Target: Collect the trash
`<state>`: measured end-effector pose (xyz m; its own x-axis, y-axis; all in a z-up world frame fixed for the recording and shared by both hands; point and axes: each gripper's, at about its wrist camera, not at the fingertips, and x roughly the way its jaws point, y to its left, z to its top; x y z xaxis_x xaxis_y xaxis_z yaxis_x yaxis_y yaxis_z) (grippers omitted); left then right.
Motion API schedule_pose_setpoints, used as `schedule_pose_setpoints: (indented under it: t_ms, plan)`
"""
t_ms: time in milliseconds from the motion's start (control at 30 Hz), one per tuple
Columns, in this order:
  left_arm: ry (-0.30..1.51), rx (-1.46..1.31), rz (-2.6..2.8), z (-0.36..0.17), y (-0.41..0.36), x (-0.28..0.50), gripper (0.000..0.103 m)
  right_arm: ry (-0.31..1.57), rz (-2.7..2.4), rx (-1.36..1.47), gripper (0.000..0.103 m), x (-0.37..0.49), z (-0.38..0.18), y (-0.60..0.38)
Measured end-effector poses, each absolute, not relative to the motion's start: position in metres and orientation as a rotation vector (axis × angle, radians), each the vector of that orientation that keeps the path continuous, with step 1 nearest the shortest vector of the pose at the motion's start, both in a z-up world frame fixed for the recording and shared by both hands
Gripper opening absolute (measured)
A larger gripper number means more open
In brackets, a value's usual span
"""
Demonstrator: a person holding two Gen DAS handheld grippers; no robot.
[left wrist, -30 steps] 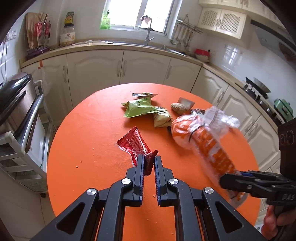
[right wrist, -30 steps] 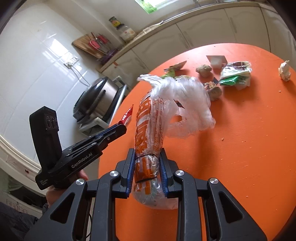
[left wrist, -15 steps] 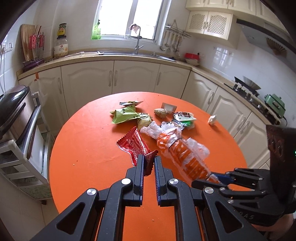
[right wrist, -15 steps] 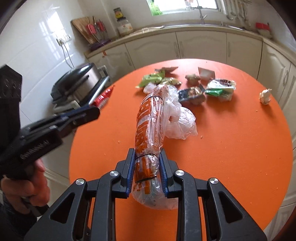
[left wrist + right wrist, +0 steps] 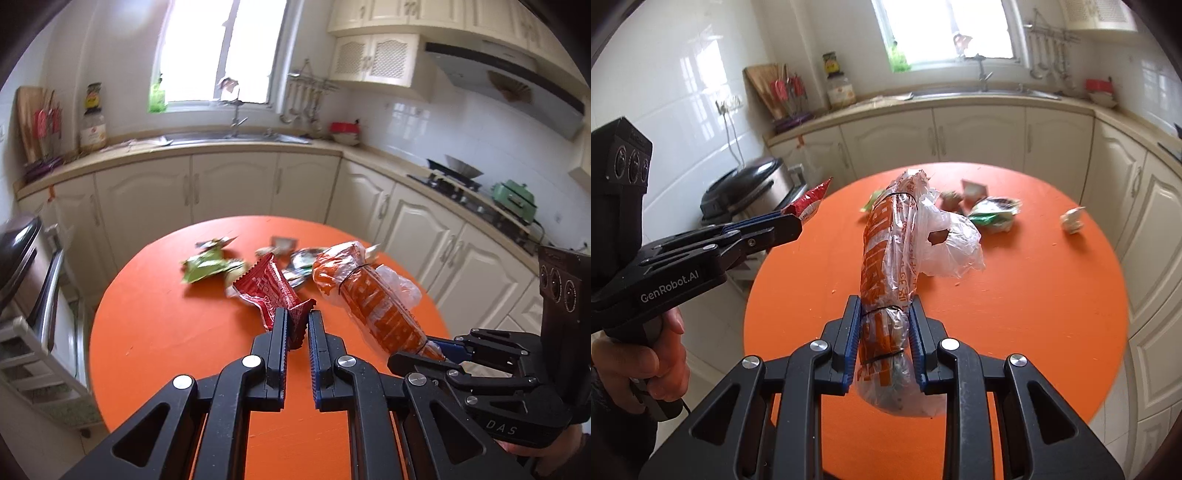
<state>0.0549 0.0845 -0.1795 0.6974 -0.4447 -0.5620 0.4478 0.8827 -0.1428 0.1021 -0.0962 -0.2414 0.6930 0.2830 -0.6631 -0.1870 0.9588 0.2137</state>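
Above the orange counter (image 5: 1034, 295), the left claw (image 5: 295, 325) pinches a red wrapper (image 5: 266, 291) and the right claw (image 5: 884, 332) clamps a bagged orange roll (image 5: 886, 258); both grips should stay firm until a bin.

Home kitchen: sink (image 5: 236, 138), stove (image 5: 454, 177), cabinets (image 5: 232, 192).

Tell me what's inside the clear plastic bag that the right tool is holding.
The clear plastic bag, clamped in the right tool, holds a rolled orange printed package, bound by thin black bands. What the package itself contains is hidden by its wrapping.
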Motion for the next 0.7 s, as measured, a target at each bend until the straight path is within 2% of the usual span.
schedule_pose_setpoints:
  t_ms: [400,700]
  plan:
    - [0.535,0.136,-0.808,-0.141,-0.049,-0.014,0.006,0.598,-0.092,0.223,0.025,0.000,-0.178,-0.235]
    - [0.572,0.240,-1.087,-0.155,-0.176,-0.061,0.006,0.585,-0.434,0.335,0.025,-0.112,-0.185,-0.346]
